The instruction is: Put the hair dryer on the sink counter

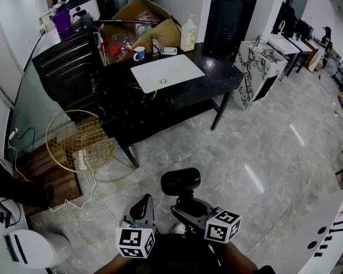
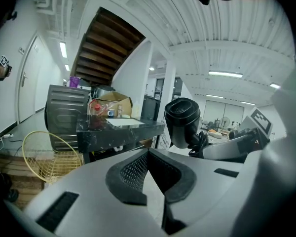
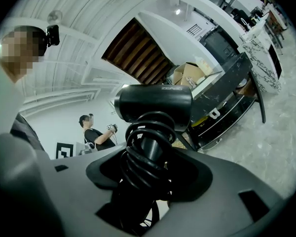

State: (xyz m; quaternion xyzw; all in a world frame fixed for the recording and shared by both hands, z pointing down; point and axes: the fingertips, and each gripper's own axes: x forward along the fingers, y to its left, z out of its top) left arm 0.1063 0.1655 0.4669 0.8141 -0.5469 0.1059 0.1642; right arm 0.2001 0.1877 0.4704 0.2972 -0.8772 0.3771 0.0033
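Observation:
A black hair dryer (image 1: 180,181) with its cord wound round the handle stands upright in my right gripper (image 1: 187,203), low in the head view. In the right gripper view the jaws are shut on the corded handle and the dryer's barrel (image 3: 153,102) sits above my right gripper (image 3: 145,169). Beside it on the left, my left gripper (image 1: 142,206) is shut and holds nothing; its tips (image 2: 148,153) meet. From the left gripper view the hair dryer (image 2: 182,120) shows at the right. Across the floor stands the black sink counter (image 1: 217,80) with a white basin (image 1: 167,72).
A gold wire basket (image 1: 80,144) lies on the floor by the counter's left end. A black cabinet (image 1: 66,67), a cardboard box (image 1: 143,16), a soap bottle (image 1: 188,34) and a mug (image 1: 139,53) crowd the counter's back. A marbled cabinet (image 1: 257,67) stands right. A person (image 3: 93,132) stands behind.

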